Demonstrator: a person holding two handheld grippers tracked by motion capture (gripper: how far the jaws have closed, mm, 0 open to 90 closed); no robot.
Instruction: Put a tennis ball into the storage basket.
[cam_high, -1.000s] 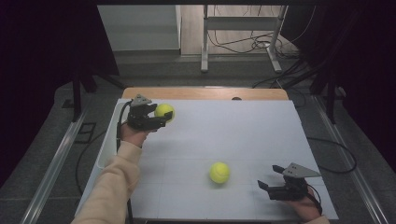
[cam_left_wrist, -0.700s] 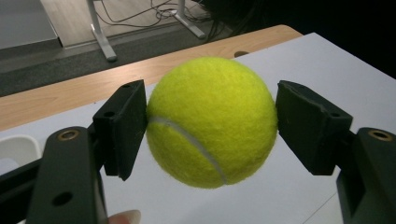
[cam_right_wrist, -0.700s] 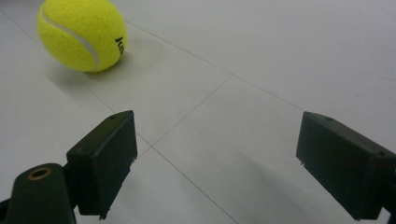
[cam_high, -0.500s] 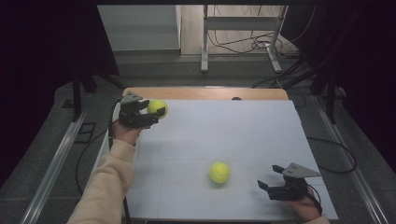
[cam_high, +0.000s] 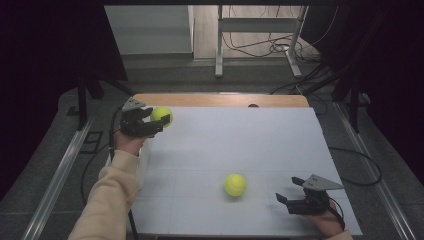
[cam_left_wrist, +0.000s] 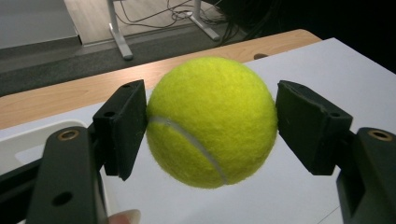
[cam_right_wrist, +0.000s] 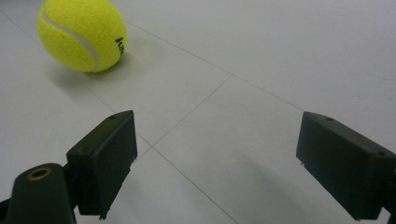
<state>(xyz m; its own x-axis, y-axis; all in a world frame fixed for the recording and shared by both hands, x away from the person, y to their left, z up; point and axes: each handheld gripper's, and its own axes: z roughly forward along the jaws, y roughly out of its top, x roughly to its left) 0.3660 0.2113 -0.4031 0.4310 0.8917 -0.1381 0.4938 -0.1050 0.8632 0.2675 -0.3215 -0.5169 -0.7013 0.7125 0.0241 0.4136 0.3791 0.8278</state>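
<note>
**A:** What have you got in your left hand?

**B:** My left gripper (cam_high: 159, 121) sits in the upper left of the high view, at the far left corner of the white table top (cam_high: 240, 150). It is clamped on a yellow tennis ball (cam_high: 162, 116). In the left gripper view that held ball (cam_left_wrist: 211, 122) fills the middle of the frame, lifted clear of the surface, with both black pads pressed against its sides. The white seam curves across its lower front.

**A:** And the other hand?

**B:** My right gripper (cam_high: 287, 200) is low in the lower right of the high view, close to the near edge of the table. Its jaws stand wide apart with nothing between them. In the right gripper view I see bare white surface and thin grid lines between the pads.

**A:** Is there anything else on the table?

**B:** A second tennis ball (cam_high: 235, 184) lies on the white top, below the centre of the high view, just left of my right gripper and apart from it. In the right gripper view it lies in the upper left corner (cam_right_wrist: 81, 33), black lettering on its side, resting on the surface beyond my left-hand jaw.
</note>
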